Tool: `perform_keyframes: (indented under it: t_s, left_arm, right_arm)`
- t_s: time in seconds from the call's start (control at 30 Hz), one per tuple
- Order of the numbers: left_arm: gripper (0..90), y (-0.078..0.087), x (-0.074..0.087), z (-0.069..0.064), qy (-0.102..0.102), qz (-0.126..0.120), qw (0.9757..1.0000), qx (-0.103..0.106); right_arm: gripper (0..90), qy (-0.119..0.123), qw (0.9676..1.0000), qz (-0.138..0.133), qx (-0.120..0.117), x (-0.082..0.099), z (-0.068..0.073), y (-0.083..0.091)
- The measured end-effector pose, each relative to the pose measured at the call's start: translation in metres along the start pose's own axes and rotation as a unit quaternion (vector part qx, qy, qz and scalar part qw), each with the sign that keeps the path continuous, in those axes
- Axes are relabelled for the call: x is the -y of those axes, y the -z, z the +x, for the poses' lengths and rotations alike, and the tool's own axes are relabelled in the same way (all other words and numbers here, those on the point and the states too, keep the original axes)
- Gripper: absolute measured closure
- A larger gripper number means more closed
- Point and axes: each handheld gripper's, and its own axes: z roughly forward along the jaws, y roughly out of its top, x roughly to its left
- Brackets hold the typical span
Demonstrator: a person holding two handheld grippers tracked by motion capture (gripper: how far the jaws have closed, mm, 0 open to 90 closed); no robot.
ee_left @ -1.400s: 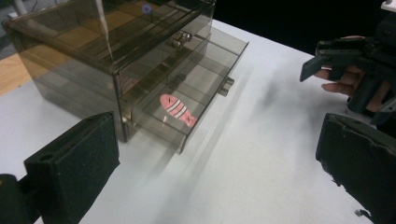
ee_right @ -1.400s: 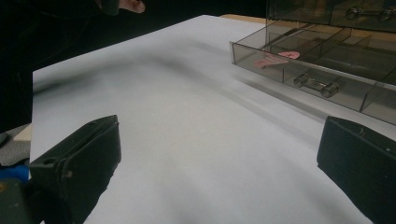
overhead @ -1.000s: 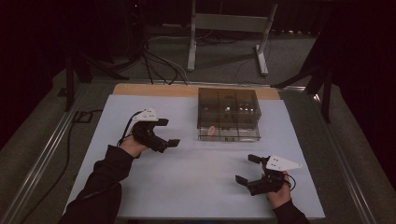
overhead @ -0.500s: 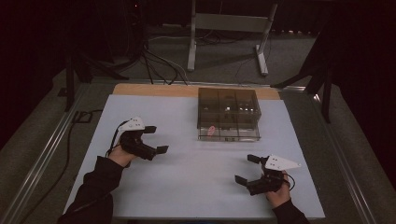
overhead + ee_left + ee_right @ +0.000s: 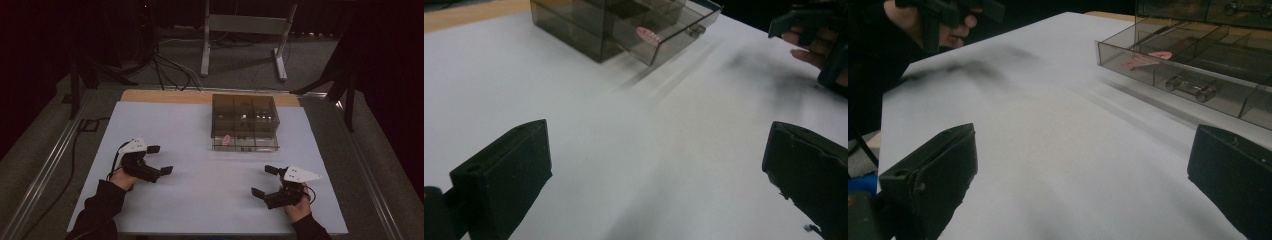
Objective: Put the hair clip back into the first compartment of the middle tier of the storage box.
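Both claws are spread wide with nothing between the jaws: the left gripper [image 5: 159,160] sits low over the white table [image 5: 200,200] at its near left, and the right gripper [image 5: 265,181] sits low at the near right, each well apart from the other. Farther out, toward the far middle of the table, stands the smoky clear plastic box [image 5: 244,122] with its compartments, a small pink piece [image 5: 225,140] lying in a front one. I judge this the very start, before any approach; the next move calls for carrying a gripper forward to the box.
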Motion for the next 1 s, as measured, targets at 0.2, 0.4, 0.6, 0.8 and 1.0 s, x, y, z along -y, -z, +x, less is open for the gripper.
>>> perform_keyframes:
  t_s: [0.2,0.4,0.6,0.8,1.0]
  left_arm:
    - [0.5,0.006,0.015,0.001,0.010,-0.005,0.9999,-0.010]
    - [0.5,0.013,0.029,-0.002,0.015,0.004,0.9996,-0.021]
    - [0.5,0.023,0.040,-0.005,0.020,0.000,0.9992,-0.035]
    - [0.5,0.029,0.049,-0.009,0.023,0.004,0.9987,-0.046]
    - [0.5,0.035,0.058,-0.011,0.028,0.009,0.9980,-0.055]
  right_arm:
    - [0.0,-0.002,1.0000,-0.001,-0.001,0.000,0.000,0.000]
    - [0.0,-0.001,1.0000,0.000,0.000,0.000,-0.001,0.000]
    - [0.0,0.000,1.0000,0.002,0.001,0.000,0.000,0.000]
    - [0.0,0.001,1.0000,0.003,0.001,0.000,0.000,0.000]
    - [0.0,0.002,1.0000,0.002,0.001,0.000,0.000,0.001]
